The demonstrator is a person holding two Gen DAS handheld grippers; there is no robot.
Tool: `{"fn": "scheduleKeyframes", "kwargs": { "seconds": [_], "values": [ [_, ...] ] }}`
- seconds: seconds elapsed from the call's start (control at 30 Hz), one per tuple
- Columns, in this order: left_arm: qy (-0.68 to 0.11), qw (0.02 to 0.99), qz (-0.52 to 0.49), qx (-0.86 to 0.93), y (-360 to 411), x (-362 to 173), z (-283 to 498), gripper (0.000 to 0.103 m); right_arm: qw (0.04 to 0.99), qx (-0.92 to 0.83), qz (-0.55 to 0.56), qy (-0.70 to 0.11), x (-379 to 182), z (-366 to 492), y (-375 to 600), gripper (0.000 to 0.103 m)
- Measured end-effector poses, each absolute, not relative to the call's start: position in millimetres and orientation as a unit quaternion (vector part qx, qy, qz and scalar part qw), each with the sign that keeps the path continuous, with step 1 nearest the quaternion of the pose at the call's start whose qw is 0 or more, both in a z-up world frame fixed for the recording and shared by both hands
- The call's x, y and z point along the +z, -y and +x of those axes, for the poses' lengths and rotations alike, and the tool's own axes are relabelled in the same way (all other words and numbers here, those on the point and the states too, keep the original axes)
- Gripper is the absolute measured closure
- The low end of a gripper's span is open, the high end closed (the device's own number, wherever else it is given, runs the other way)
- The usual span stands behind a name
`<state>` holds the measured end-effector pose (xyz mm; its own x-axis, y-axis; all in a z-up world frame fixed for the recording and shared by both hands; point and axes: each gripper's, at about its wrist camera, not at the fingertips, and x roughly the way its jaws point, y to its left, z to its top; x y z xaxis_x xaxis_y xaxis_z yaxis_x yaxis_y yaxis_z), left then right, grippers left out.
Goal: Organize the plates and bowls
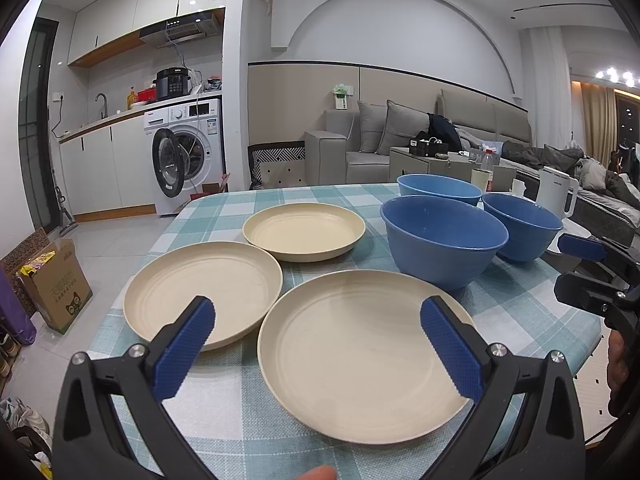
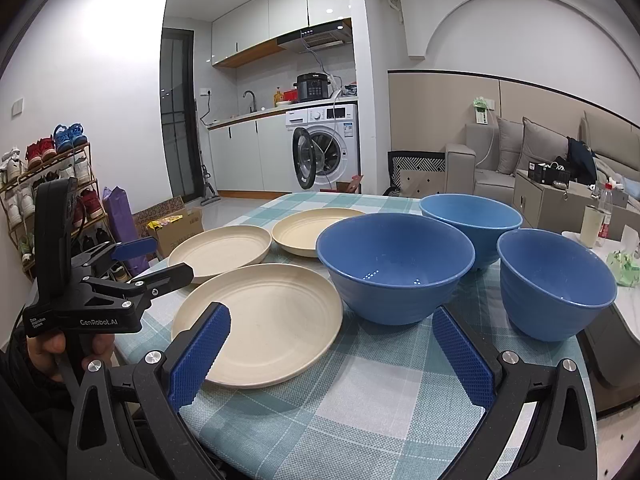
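Three cream plates lie on the checked tablecloth [image 1: 224, 412]: a near plate [image 1: 360, 356] [image 2: 260, 320], a left plate [image 1: 204, 292] [image 2: 220, 254] and a far plate [image 1: 304, 236] [image 2: 304, 234]. To their right stand three blue bowls: a large near bowl [image 1: 444, 240] [image 2: 396, 264], a far bowl [image 1: 438, 188] [image 2: 472, 220] and a right bowl [image 1: 520, 224] [image 2: 556, 284]. My left gripper [image 1: 318, 312] [image 2: 160, 258] hovers open over the near plate's front edge. My right gripper [image 2: 332, 320] [image 1: 568, 272] is open in front of the large bowl. Neither holds anything.
A white kettle [image 1: 556, 196], a cup [image 2: 592, 226] and a bottle stand on a surface past the table's right side. A cardboard box [image 1: 56, 284] and a shoe rack [image 2: 52, 200] are on the floor to the left. A sofa sits behind.
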<state>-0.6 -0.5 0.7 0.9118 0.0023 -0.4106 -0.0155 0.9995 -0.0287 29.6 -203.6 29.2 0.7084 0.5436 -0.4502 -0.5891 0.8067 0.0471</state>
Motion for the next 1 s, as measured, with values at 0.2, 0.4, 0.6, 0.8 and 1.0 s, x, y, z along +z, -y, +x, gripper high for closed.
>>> {"fn": "scheduleKeyframes", "kwargs": {
  "seconds": [0.2,0.4,0.6,0.8,1.0],
  "values": [
    [-0.211,0.977,-0.015,0.005,0.8,0.3,-0.5,0.000,0.923,0.307,-0.051,-0.227,28.7,29.6,203.0,0.000],
    [-0.211,0.977,-0.015,0.005,0.9,0.1,-0.2,0.000,0.923,0.307,-0.050,-0.228,28.8,29.5,202.6,0.000],
    [-0.211,0.977,-0.015,0.005,0.8,0.5,-0.2,0.000,0.922,0.308,-0.051,-0.227,29.1,29.9,201.7,0.000],
    [-0.212,0.977,-0.014,0.006,0.6,-0.6,-0.2,0.000,0.922,0.309,-0.050,-0.227,29.3,29.5,201.4,0.000],
    [-0.213,0.977,-0.014,0.005,-0.1,-2.4,0.9,0.000,0.921,0.311,-0.052,-0.228,28.9,27.3,201.6,0.000]
  ]
}}
